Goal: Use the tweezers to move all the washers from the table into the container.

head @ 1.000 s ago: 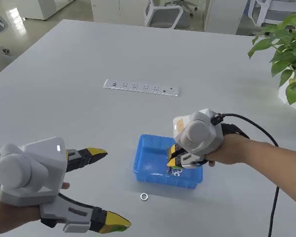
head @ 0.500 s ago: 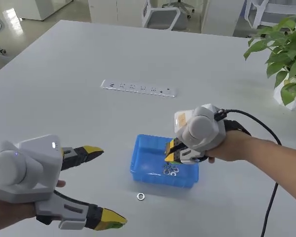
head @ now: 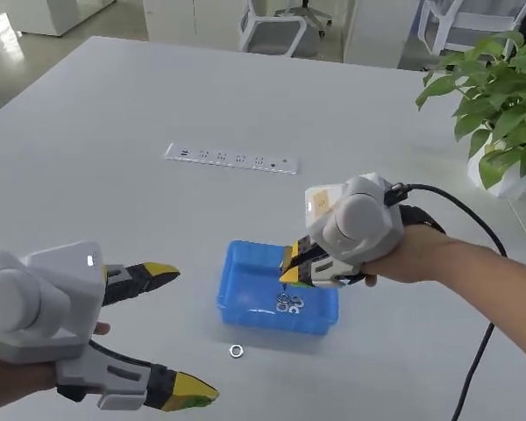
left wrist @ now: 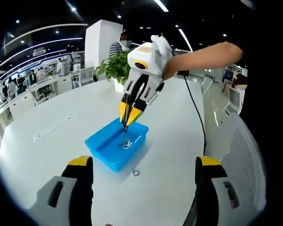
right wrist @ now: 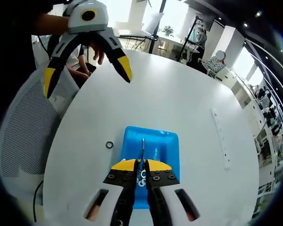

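Pinching thin metal tweezers [right wrist: 143, 148] between its yellow tips, the right claw [head: 291, 270] hangs over the blue container [head: 272, 321] at the lower middle of the head view. Several small silver ring washers [head: 289, 304] lie together inside it. One more washer [head: 236, 351], a flat grey ring, lies on the white bench [head: 114, 114] just below the container. The left claw [head: 188, 333] gapes wide at lower left.

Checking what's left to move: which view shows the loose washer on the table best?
The head view: the washer lies as a clear ring on the table, just before the blue container. The left gripper view shows it small, between that gripper's jaws; the right gripper view, as a dark ring beside the container.
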`<state>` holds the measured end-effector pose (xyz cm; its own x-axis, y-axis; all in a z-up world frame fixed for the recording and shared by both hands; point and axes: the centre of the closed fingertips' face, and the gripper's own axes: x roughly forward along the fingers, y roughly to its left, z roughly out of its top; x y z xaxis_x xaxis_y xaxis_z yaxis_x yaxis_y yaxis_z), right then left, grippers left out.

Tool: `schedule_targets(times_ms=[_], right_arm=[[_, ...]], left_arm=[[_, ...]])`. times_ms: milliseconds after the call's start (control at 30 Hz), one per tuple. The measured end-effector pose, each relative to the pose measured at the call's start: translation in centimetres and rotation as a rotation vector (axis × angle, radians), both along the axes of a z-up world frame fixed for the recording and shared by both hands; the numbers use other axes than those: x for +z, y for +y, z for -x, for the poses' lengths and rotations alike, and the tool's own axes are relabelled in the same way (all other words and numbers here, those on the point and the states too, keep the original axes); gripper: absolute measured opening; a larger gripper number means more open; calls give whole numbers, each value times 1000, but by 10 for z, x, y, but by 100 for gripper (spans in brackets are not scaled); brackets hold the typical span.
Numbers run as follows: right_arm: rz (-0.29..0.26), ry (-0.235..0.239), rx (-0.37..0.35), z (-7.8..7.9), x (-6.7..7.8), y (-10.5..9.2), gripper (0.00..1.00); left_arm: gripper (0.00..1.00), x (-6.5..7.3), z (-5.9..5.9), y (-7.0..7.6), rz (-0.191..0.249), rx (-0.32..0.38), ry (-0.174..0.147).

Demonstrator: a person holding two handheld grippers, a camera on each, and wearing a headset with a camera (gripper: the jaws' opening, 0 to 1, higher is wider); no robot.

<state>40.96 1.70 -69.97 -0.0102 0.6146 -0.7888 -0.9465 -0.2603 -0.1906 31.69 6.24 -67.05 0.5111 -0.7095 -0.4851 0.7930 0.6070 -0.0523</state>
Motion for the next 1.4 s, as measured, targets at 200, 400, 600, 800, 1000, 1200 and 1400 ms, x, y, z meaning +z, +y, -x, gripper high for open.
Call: schedule_targets(times_ms=[200,400,600,800,1000,1200,1400], right_arm=[[-14,20,16,16,13,1,8],[-14,42,34,36,19,3,8],[-7,59,51,52,16,5,8],[1,77,66,66,5,7,8],[11,93,78,75,-5,10,8],[18,100,85,78,-12,13,8],[11,110,86,80,-16,18,8]], left_arm=[[75,12,-9,-4,-10,-3,-40],[57,26,-17,-15,1,-35,-87],[44,31,-16,-30,14,-85,-89],[29,35,-16,-46,1,-140,-101],[19,34,-14,-57,-23,-214,-97],[14,30,-15,-59,-44,-256,-102],[5,24,-17,-54,-72,-276,-98]])
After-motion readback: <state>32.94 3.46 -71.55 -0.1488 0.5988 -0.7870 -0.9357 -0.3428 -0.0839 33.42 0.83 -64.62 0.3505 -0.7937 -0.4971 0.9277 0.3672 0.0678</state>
